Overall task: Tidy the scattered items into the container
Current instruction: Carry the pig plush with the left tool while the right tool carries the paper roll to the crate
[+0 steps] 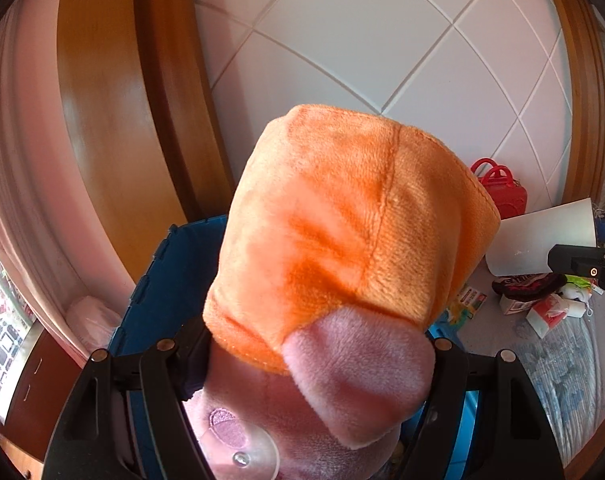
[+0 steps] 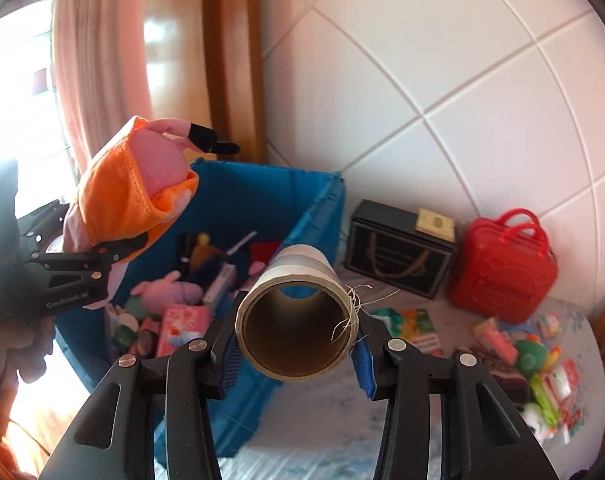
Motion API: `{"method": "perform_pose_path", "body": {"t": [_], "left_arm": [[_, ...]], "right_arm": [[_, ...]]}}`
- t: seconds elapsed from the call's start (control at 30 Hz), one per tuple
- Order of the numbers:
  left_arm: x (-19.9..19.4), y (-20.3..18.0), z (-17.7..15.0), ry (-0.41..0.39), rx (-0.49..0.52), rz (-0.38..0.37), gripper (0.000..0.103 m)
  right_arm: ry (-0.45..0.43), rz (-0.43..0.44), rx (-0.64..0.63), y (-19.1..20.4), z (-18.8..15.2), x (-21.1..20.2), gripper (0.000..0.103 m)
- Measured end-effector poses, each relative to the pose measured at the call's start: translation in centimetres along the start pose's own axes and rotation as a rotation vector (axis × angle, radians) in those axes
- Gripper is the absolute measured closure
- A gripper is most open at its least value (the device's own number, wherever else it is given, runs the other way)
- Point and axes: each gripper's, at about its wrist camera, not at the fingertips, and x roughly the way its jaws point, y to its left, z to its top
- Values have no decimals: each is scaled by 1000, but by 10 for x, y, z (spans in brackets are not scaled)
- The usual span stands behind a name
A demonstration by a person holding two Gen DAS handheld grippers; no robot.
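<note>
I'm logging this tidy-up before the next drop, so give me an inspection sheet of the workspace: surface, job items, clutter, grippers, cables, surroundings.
Surface: bed with pale blue floral cover, partly bare.
Job's things: open blue plastic crate, already holding toys and boxes; pink plush pig in an orange dress; cardboard tube wound with pale thread.
Clutter: small toys and packets loose on the cover; red plastic toy suitcase and black box by the wall.
Grippers: left gripper clamps the pig near the crate; right gripper clamps the tube.
Cables: nothing seen.
Surroundings: white tiled wall, pink curtain, wooden frame.
</note>
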Motion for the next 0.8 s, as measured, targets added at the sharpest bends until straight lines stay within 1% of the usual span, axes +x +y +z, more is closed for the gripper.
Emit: {"method": "perform_pose_path", "body": {"t": [0.2,0.47,0.8], "left_arm": [[2,37,-6,7,-14,14,29],[19,66,-7,13,-35,12,29],[45,93,-2,29,-51,13,29]], "right_arm": [[2,42,-17,43,14,25,59],[21,64,-20,83,29,50,59],[49,49,-30,105,40,74,59]]}}
